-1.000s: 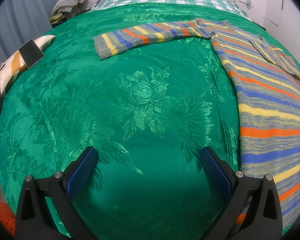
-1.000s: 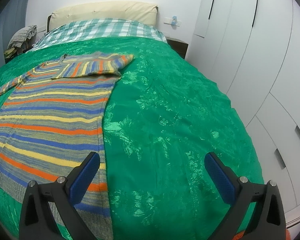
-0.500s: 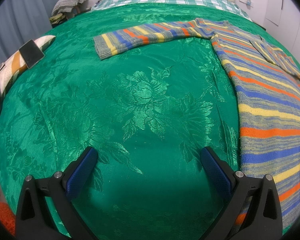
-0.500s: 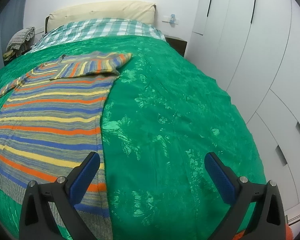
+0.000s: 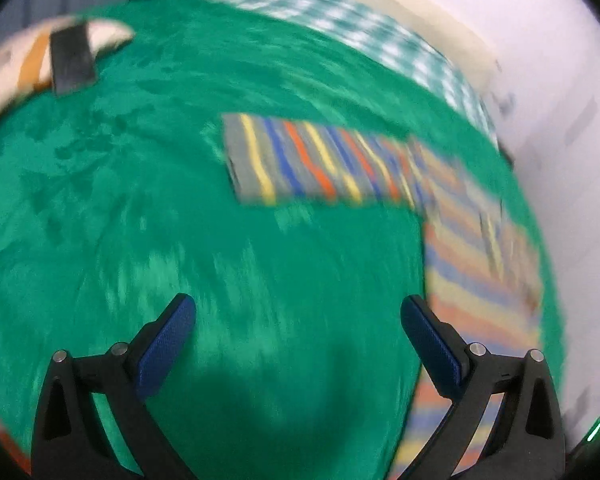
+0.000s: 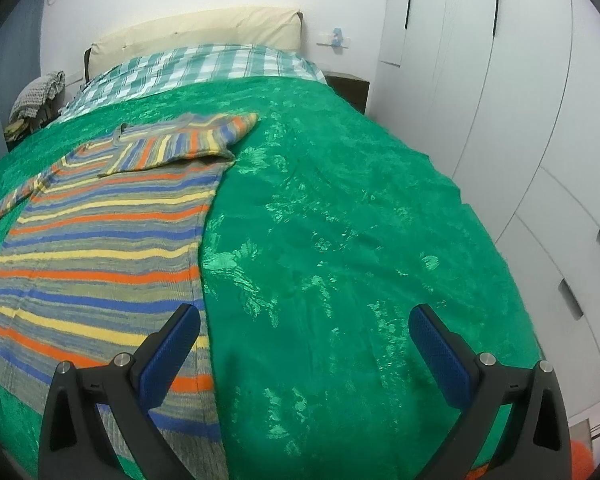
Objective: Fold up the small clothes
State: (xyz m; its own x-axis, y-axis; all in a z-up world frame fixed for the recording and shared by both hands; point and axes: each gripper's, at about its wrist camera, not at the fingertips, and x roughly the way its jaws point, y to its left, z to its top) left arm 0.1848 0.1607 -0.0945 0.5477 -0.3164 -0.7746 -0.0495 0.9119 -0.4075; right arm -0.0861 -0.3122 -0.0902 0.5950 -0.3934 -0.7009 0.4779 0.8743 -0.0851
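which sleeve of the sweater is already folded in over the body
The sleeve by the wardrobe side lies across the chest; the other sleeve stretches out flat on the bedspread.

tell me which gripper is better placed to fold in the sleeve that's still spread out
Left, probably. The outstretched sleeve lies ahead of the open left gripper, on the green bedspread. The open right gripper faces the striped sweater side whose sleeve is already folded in.

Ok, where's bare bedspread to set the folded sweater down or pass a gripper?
Bare green bedspread runs from the striped sweater to the wardrobe-side edge. More lies between the outstretched sleeve and the open left gripper. It is crowded near the dark phone-like slab on the patterned cushion.
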